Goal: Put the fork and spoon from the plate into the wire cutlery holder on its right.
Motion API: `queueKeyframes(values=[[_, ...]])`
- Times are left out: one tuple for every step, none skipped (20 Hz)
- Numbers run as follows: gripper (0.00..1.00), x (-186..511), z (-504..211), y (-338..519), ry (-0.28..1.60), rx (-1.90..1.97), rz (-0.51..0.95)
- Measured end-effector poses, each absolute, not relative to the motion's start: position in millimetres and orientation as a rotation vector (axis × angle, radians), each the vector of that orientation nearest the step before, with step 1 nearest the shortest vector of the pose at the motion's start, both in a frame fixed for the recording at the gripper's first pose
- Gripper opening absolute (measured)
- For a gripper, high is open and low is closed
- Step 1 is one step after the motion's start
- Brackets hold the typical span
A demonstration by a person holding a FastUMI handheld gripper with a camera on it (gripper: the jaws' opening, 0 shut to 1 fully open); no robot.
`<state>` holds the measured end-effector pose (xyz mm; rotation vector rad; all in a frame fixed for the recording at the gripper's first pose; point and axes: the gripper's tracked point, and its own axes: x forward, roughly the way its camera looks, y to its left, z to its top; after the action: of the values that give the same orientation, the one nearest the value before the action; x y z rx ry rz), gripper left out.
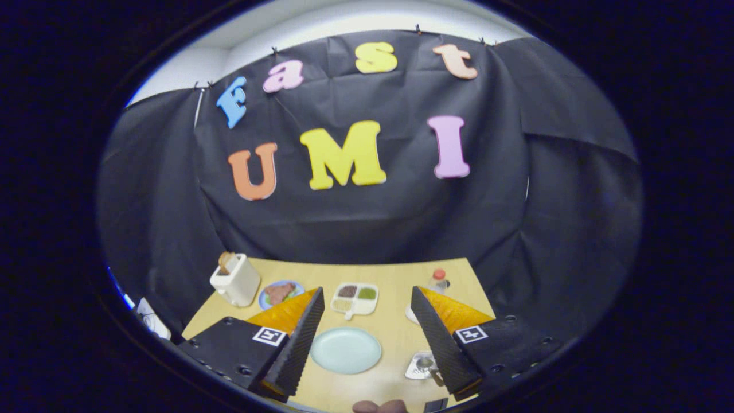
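**Hovering high over the plate, tongs spread and empty**

Looking down along my tongs (367, 338), I see the fingers (298, 338) spread wide apart with nothing between them but open air; they grip nothing. I hang well above the bench (395, 275), tilted so the booth wall takes most of my sight.

The plate (346, 350) lies below, between my fingers and a little toward the left one. From here its face looks bare: I cannot make out a fork or spoon on it, so their long axes stay unknown to me. The holder (423, 365) sits just right of the plate, close by my right finger, which covers part of it. Something shiny shows inside it, too small for me to say what.

Beyond the plate stand a divided dish (355, 298), a toaster (235, 279), a plate of food (280, 293) and a bottle (438, 280) near the far right corner.

My judgement: the next move turns on dropping straight down and forward toward the plate, then carrying a short way right to the holder.
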<state>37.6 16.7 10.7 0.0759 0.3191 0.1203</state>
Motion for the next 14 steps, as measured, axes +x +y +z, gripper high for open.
queueKeyframes(values=[[0.91,36.2,27.9,18.4,0.243,0.071,0.116],[0.91,27.6,42.7,21.9,0.182,0.073,0.112],[0.91,22.7,51.6,25.1,0.124,0.096,0.108],[0.91,18.6,57.4,27.1,0.073,0.121,0.094],[0.91,18.3,59.4,20.9,0.035,0.130,0.069],[0.91,15.7,55.3,17.1,0.011,0.122,0.039],[0.91,12.8,51.8,16.2,0.003,0.107,0.014],[0.91,7.5,48.8,22.6,-0.004,0.106,0.017],[0.91,-0.1,48.9,31.2,-0.012,0.122,0.045],[0.92,-3.4,49.3,39.1,-0.018,0.134,0.062],[0.92,-6.3,46.8,39.6,-0.025,0.121,0.049],[0.92,-7.3,45.4,36.2,-0.036,0.102,0.037],[0.92,-9.3,45.9,37.8,-0.049,0.086,0.033],[0.92,-12.5,45.0,41.8,-0.053,0.075,0.031]])
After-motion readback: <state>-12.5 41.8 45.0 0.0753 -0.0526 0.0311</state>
